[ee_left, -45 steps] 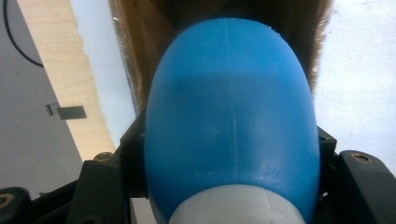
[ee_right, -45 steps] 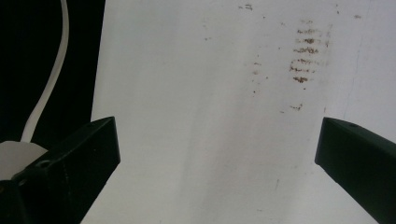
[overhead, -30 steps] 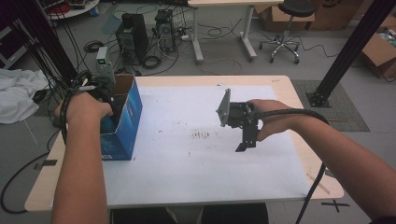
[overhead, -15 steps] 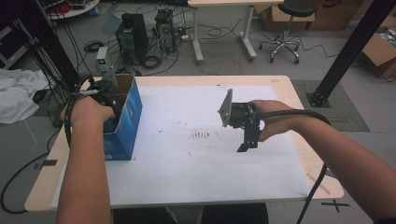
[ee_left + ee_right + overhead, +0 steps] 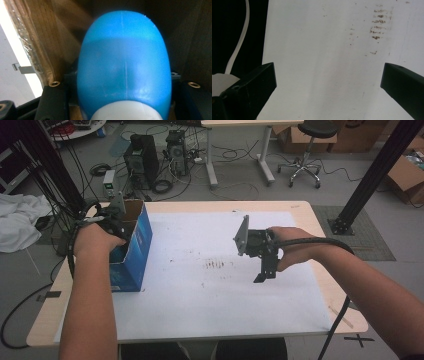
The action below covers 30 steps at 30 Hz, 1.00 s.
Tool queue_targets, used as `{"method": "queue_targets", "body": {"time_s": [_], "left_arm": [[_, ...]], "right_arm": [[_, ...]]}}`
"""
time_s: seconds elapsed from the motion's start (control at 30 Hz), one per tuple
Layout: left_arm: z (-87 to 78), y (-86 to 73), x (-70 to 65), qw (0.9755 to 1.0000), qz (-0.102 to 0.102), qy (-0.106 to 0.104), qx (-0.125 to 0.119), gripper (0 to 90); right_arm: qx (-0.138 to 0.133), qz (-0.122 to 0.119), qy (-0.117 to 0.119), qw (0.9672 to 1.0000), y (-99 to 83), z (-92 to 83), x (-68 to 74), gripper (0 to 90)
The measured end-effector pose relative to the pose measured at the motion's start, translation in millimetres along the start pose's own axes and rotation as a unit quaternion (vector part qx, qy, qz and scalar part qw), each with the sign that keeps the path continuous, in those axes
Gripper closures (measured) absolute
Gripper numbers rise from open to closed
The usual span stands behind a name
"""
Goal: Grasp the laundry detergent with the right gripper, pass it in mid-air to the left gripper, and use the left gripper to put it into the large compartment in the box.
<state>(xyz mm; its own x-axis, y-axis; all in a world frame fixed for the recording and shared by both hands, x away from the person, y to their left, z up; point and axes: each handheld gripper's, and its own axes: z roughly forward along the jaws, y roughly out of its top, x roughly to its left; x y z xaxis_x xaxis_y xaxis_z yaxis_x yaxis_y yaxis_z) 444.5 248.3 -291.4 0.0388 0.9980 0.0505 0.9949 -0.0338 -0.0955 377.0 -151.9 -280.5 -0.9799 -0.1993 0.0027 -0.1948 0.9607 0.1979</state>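
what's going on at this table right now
A person works at a white-topped table with a gripper in each hand. The left gripper is down inside an open blue cardboard box, with a blue rounded object with a white end sitting between its jaws. The right gripper is held above the middle of the table, jaws wide apart and holding nothing, near some brown smudges.

— What is that rounded blue plastic bottle [image 5: 124,65] like?
— Smooth, with a soft sheen and a matt white cap [image 5: 126,111].

— And the open blue cardboard box [image 5: 131,251]?
— Glossy print outside; inside raw brown board, with what may be clear tape.

— The white table sheet [image 5: 210,280]?
— Matt, paper-like, with brown scuffs. The black gripper jaws look dull plastic.
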Motion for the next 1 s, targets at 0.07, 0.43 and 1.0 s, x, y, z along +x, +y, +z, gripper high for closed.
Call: {"method": "queue_targets", "body": {"time_s": [0.07, 0.43, 1.0], "left_arm": [[0.0, -0.2, 0.1, 1.0, -0.001, 0.0, -0.001, 38.2], [-3.0, -1.1, -2.9, 1.0, 0.004, -0.001, 0.007, 32.4], [-27.1, -7.5, -4.5, 0.9999, -0.004, 0.0, -0.014, 31.1]], "right_arm": [[0.0, -0.001, -0.001, 1.0, 0.2, 0.3, -0.1, 0.0], [-0.001, -0.002, -0.002, 1.0, 2.0, 0.3, 0.3, 0.0], [-0.005, -0.007, -0.005, 1.0, 3.9, 0.1, 0.3, 0.0]]}}
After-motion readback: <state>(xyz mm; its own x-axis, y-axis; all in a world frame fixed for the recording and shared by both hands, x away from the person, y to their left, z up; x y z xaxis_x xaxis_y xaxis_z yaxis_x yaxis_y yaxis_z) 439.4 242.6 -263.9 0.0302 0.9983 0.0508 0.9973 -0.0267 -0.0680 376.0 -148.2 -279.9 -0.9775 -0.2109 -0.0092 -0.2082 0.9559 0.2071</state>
